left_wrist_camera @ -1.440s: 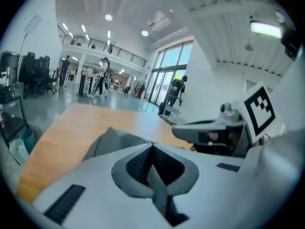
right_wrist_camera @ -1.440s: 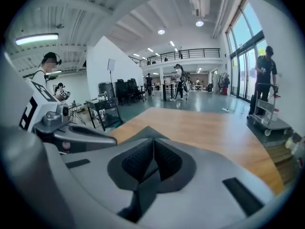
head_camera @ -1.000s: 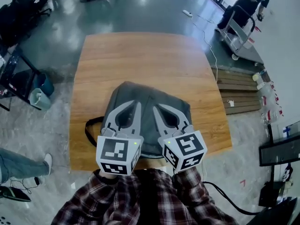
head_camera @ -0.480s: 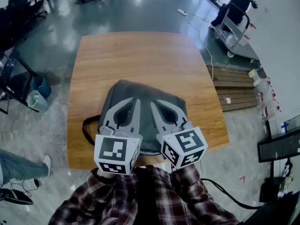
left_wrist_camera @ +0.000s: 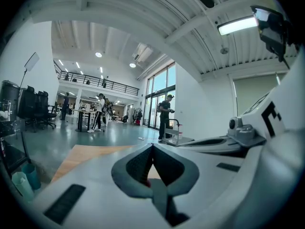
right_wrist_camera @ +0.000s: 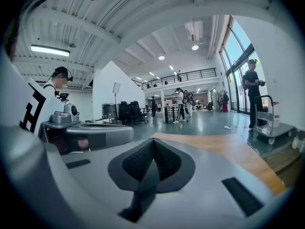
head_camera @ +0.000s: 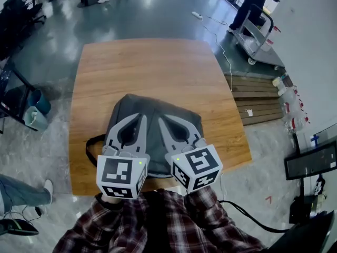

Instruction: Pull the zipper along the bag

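Observation:
A grey bag (head_camera: 158,105) lies flat on the near half of the wooden table (head_camera: 147,62), with a dark strap (head_camera: 90,147) looping off its left side. No zipper pull can be made out on it. My left gripper (head_camera: 143,116) and right gripper (head_camera: 159,119) hover side by side over the bag, pointing away from me. Both are shut with nothing between the jaws. The left gripper view (left_wrist_camera: 152,145) and the right gripper view (right_wrist_camera: 153,140) show the jaws pressed together, looking level across the table into the hall, with the bag out of sight.
A person with a metal cart (head_camera: 258,38) stands at the far right. A wooden pallet (head_camera: 258,96) lies on the floor beside the table's right edge. A pale bin (head_camera: 32,117) and dark chairs stand at the left. A cable runs over the floor.
The head camera has swung a little, so table, bag and grippers sit slightly lower and to the left. Both grippers stay shut over the bag.

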A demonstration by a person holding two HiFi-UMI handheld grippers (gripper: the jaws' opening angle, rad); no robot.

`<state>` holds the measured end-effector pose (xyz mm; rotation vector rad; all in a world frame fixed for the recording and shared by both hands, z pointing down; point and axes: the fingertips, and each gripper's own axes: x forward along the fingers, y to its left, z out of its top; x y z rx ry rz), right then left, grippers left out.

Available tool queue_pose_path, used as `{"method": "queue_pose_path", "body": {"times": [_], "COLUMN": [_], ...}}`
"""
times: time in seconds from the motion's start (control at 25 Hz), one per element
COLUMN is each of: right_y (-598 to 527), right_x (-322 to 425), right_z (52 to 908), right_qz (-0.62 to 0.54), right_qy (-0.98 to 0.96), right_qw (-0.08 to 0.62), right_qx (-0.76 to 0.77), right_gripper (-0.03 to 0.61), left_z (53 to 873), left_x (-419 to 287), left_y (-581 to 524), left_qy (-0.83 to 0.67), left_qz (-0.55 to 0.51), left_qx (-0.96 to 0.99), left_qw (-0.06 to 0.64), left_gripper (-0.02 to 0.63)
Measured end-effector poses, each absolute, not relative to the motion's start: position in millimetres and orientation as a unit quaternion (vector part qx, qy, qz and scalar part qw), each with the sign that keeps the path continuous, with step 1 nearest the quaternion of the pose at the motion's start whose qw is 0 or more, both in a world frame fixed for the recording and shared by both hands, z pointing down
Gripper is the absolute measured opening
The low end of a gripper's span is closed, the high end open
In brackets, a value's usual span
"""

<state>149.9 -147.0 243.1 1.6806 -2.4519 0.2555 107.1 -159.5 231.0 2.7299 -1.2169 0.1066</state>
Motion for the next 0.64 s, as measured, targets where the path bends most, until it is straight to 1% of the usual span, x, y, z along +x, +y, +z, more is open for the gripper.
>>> {"method": "queue_pose_path", "body": {"times": [0.48,0.64], "right_y": [-148.5,-147.7], "right_x": [151.4,167.2], "right_z": [239.3,247.4], "right_qz": [0.095,0.092], "right_qy": [-0.814,-0.813], "right_qw": [0.073,0.077], "right_qx": [0.568,0.57], "right_gripper": [0.011,0.011], "left_z": [229.6,239.7], "left_x": [109.8,124.7], "left_y": [-158.9,-159.6], "left_qy": [-0.401,-0.4], "left_qz": [0.047,0.044], "left_qx": [0.911,0.912], "left_qw": [0.08,0.083], "left_gripper": [0.011,0.011]}}
